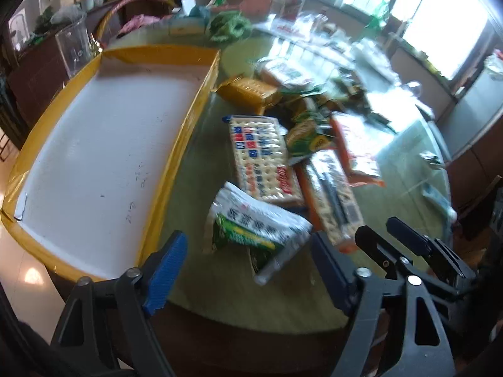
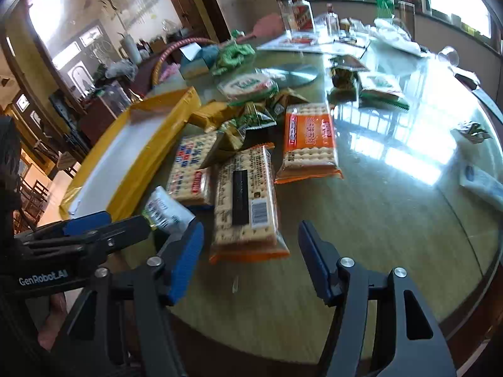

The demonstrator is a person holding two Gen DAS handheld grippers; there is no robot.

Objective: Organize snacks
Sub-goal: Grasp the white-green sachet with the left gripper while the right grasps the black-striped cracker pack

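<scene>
A pile of snack packs lies on a round glass-topped table [image 1: 251, 295]. Nearest my left gripper [image 1: 248, 270] is a white-and-green packet [image 1: 254, 223]; the gripper is open, just short of it. Behind it lie a blue-and-red cracker pack [image 1: 261, 157] and an orange-edged cracker pack [image 1: 330, 194]. A yellow-walled tray [image 1: 176, 163] with a white floor sits to the left. My right gripper [image 2: 251, 260] is open, just in front of the orange-edged cracker pack [image 2: 245, 194]. A second orange cracker pack [image 2: 309, 141] lies beyond. The left gripper also shows in the right wrist view [image 2: 94, 229].
Green and gold small packets [image 2: 248, 119] are heaped behind the crackers. A yellow box [image 1: 248, 91] lies by the tray's far corner. Bottles [image 2: 295, 9] and papers crowd the table's far side. A clear plastic container [image 1: 74, 47] stands beyond the tray.
</scene>
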